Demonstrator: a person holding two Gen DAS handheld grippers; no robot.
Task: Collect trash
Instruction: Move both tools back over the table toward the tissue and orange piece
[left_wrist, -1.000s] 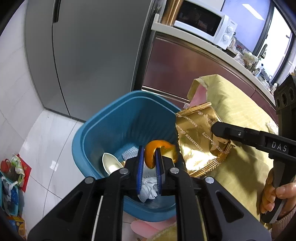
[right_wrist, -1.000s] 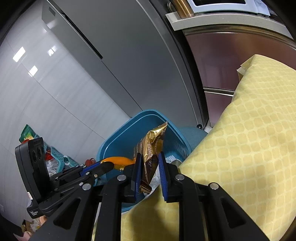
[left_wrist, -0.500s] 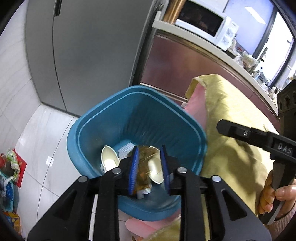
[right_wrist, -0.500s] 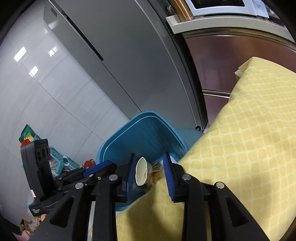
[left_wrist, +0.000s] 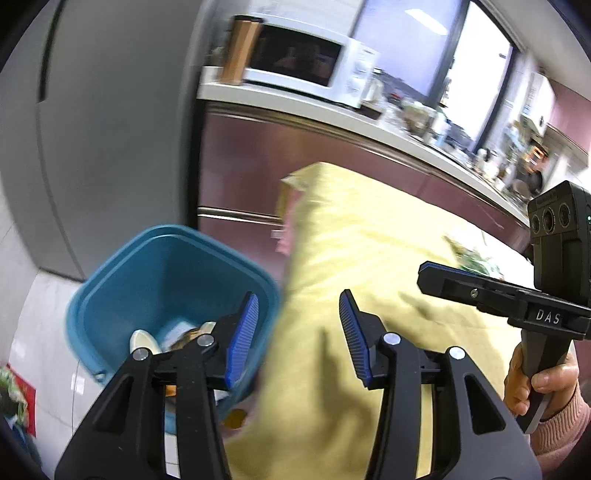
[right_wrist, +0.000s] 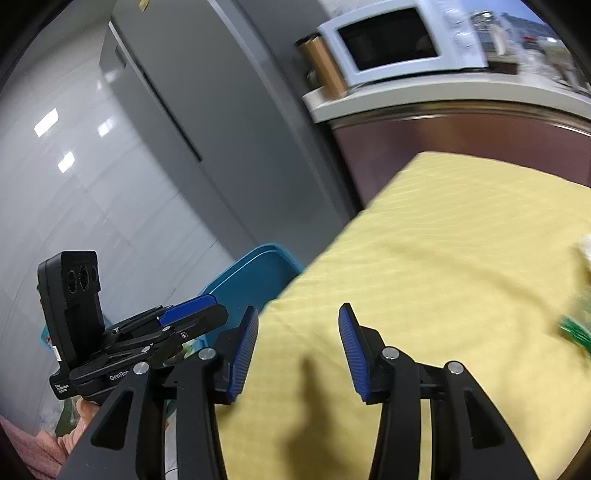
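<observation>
While both sets of jaws have just been opening, the left gripper (left_wrist: 299, 332) and right gripper (right_wrist: 295, 345) stand apart, gripping nothing, above the yellow tablecloth (right_wrist: 443, 258). Trash (left_wrist: 177, 334) lies inside the blue bin (left_wrist: 122, 266) beside the table.

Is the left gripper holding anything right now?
No: in the left wrist view the left gripper has its jaws apart with nothing between them, only the yellow tablecloth and the blue bin beyond.
</observation>
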